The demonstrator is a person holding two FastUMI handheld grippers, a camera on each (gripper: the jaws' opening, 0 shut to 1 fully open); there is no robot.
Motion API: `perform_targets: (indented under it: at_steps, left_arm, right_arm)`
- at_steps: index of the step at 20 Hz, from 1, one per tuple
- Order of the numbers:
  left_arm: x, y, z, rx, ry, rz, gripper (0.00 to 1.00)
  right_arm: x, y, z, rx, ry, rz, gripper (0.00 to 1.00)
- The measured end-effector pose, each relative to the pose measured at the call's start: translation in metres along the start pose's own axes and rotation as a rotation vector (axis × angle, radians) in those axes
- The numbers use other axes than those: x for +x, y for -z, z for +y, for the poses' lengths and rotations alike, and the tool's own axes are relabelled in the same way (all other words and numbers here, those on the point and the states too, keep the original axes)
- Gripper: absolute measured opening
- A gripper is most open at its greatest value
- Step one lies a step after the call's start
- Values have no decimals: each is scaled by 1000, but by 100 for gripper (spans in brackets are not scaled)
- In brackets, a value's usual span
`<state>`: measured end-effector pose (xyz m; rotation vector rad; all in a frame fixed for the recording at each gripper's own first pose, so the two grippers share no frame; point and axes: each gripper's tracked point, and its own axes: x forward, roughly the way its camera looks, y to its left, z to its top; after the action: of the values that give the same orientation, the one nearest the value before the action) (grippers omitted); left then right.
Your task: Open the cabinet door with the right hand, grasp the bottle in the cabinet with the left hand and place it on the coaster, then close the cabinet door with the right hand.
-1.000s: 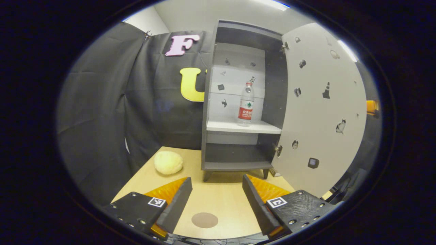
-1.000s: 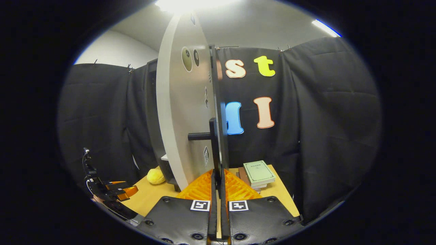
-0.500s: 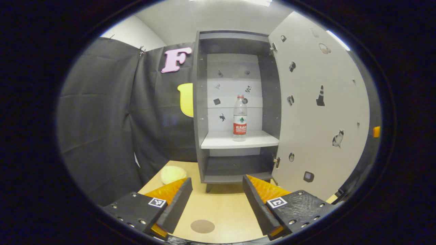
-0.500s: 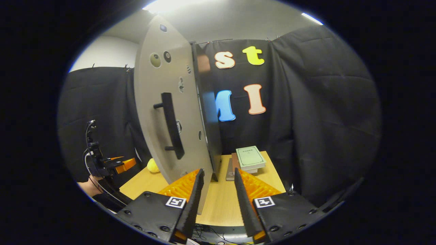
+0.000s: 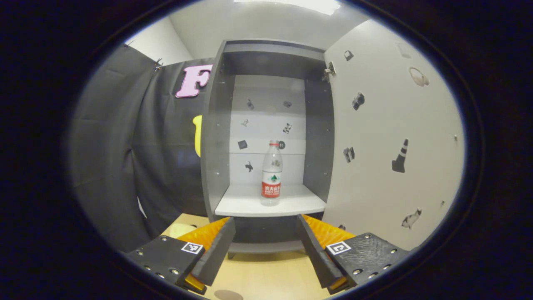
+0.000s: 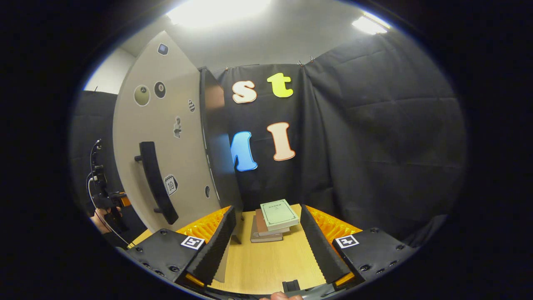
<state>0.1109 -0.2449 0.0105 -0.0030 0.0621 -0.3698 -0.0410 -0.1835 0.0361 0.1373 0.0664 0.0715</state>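
Left gripper (image 5: 266, 250) nearer bottle (image 5: 271, 173) (fingers apart)

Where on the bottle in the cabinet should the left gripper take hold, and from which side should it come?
Grip the bottle around its labelled middle, coming straight in from the cabinet's open front. It stands upright on the shelf, and the open left gripper already faces it.

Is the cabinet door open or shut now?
Open. The door is swung wide to the right, exposing the shelf where the bottle stands upright.
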Motion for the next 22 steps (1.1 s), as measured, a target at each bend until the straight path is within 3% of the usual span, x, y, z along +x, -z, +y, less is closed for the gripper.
perform_targets:
  at_steps: [8, 11, 15, 17, 18, 22]
  left_arm:
    - [116, -36, 8, 47, 106, -68, 91]
    - [151, -36, -5, 46, 183, -65, 91]
    - [194, -20, -7, 29, 214, -41, 89]
    - [212, -8, -7, 23, 220, -9, 93]
    - [221, -6, -7, 20, 224, 0, 89]
    - [247, 3, -9, 23, 248, 21, 89]
  right_arm:
    - [6, -2, -3, 20, 203, -14, 98]
    - [4, -2, -2, 3, 286, -25, 98]
    - [4, -2, 6, 16, 342, -33, 98]
    - [4, 2, 11, 23, 353, -22, 98]
    - [4, 3, 13, 24, 363, -19, 98]
    - [0, 8, 19, -18, 405, -4, 98]
